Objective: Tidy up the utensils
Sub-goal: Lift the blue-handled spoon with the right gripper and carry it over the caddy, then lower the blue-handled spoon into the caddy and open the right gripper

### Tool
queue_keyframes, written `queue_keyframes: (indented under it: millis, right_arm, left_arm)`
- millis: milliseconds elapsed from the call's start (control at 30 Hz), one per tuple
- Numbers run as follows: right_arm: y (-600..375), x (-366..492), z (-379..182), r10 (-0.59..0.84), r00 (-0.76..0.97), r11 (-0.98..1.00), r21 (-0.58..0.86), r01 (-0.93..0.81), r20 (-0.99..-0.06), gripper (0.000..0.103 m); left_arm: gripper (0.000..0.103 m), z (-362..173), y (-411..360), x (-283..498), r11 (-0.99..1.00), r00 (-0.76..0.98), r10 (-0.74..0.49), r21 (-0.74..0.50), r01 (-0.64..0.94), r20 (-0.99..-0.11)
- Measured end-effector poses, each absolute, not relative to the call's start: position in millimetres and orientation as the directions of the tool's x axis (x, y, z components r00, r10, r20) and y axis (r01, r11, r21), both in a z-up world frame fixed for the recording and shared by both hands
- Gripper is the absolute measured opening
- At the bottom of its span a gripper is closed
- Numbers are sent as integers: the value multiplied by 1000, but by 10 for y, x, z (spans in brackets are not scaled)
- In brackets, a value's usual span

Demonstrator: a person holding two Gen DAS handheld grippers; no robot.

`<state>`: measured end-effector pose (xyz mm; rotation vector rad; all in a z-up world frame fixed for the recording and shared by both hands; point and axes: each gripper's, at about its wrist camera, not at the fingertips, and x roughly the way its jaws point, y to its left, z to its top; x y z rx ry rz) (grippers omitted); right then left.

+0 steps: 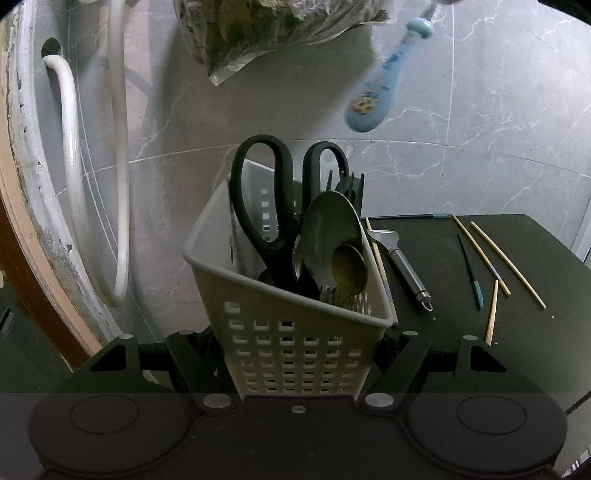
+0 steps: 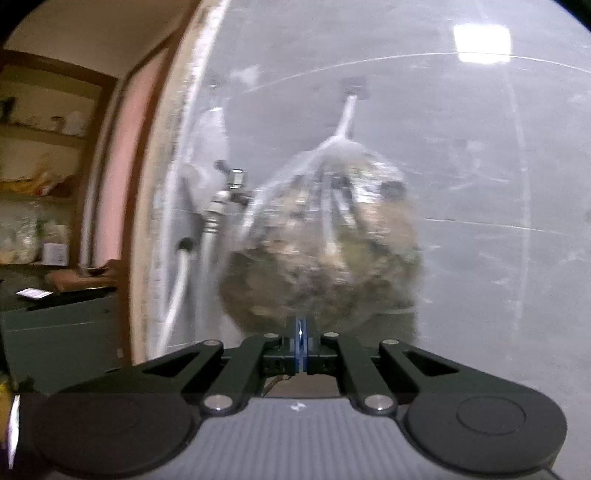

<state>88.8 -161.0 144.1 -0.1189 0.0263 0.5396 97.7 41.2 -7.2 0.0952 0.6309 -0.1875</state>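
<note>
Your right claw (image 2: pixel 300 345) pinches the light, stiff blue plastic-handled utensil (image 1: pixel 384 77) by 1 slippery end; left claw (image 1: pixel 299 354) clamps the white perforated caddy (image 1: pixel 288 332).

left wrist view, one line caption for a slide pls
Left gripper clamps the utensil caddy as a blue-handled utensil hangs above.

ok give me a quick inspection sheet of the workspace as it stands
surface: dark table, loose utensils on it
job's things: white caddy holds scissors and spoons; chopsticks and peeler lie on the table
clutter: hanging bag
grippers: left gripper shut on the caddy; right gripper shut on blue-handled utensil, in the air
cables: white hoses on wall
surroundings: grey marble wall, shelves
</note>
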Motion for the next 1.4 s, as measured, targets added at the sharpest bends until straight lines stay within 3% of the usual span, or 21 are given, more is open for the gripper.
queue_keyframes:
  millis: [333,933,1400]
  right_arm:
    - [-1205,840,1202,615,775,756,-173,-631,-143,2]
    - [-716,787,645,648,717,644,-319,-696,-255,2]
    - [-652,807,410,643,677,604,-306,-736,-358,2]
  left_arm:
    - [76,-72,412,978,979,792,-145,32,203,-593]
    - [76,-75,414,973,979,792,-145,32,203,-593]
    - [76,-76,413,979,979,792,-145,32,203,-592]
